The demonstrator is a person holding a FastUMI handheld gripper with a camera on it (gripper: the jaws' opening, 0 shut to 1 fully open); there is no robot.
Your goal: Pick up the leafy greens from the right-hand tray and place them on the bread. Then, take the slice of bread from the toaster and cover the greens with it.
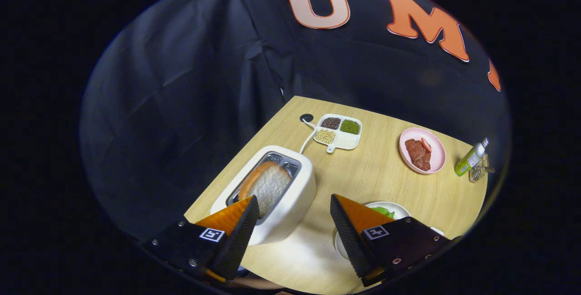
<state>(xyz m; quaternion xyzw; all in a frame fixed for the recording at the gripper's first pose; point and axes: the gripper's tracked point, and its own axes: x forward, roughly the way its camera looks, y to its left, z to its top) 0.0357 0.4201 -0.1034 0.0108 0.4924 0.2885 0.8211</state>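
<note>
The gripper hangs above the near end of the wooden table with its fingers spread wide and nothing between them but the white side of the toaster and bare tabletop. The left finger sits over the toaster's slot, where the slice of bread stands on edge, leaning a little and well proud of the opening (handy, since that leaves plenty to grip). Behind the right finger lies a white plate with leafy greens showing on it; whether bread lies under them I cannot tell. Judging by this, the greens are likely placed and the toaster slice comes next. Farther off sit a divided dish of beans, a pink plate of meat, and a small bottle.
</note>
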